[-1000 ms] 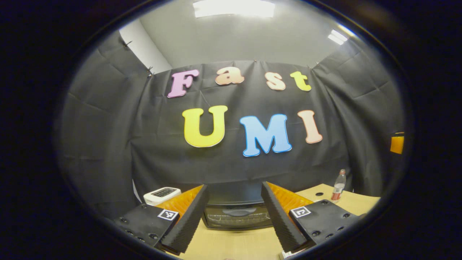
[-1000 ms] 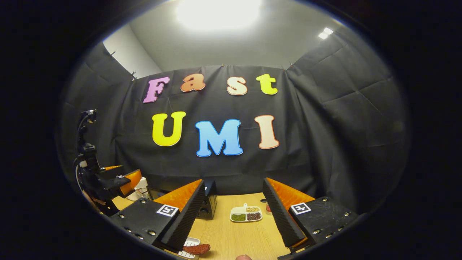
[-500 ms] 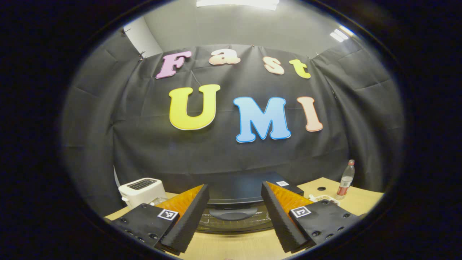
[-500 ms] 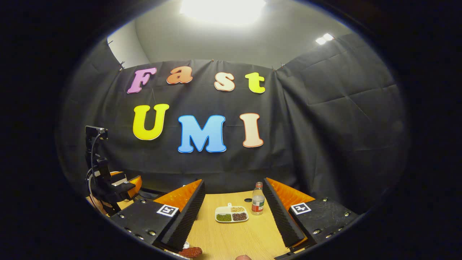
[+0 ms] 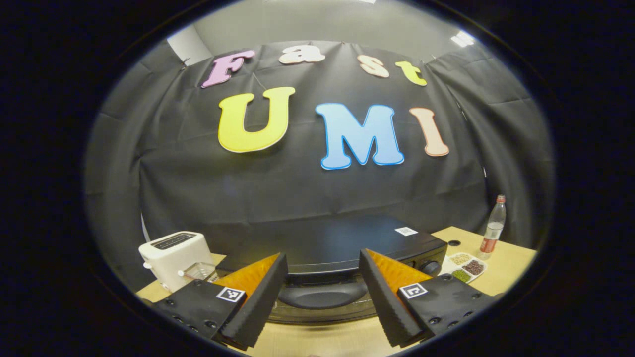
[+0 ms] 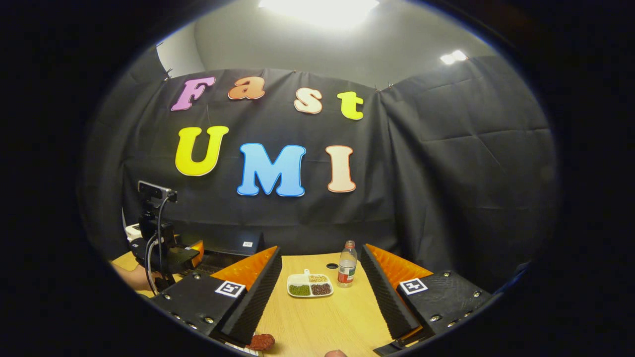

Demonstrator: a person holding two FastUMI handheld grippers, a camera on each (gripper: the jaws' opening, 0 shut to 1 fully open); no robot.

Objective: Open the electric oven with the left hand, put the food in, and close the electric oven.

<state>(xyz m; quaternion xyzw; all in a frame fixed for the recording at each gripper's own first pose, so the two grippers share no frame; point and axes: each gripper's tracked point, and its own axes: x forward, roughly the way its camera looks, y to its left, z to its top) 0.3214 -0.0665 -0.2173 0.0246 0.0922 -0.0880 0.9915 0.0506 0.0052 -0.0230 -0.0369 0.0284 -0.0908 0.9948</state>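
Left claw [image 5: 322,297], spread wide, has closed in on the oven [image 5: 347,243] handle [image 5: 322,296] at lower centre, grab coming.

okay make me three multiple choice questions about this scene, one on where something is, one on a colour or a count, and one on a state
1. Where is the toaster in the left gripper view?
A. left of the oven
B. on top of it
C. beside the bottle

2. How many sections of the tray hold food?
A. one
B. three
C. five

3. The oven door is
A. shut
B. fully open
C. removed

Answers:
1 A: it stands at the oven's left.
2 B: green, tan and dark fillings show.
3 A: the handle sits up against the front, between the open left gripper's fingers.
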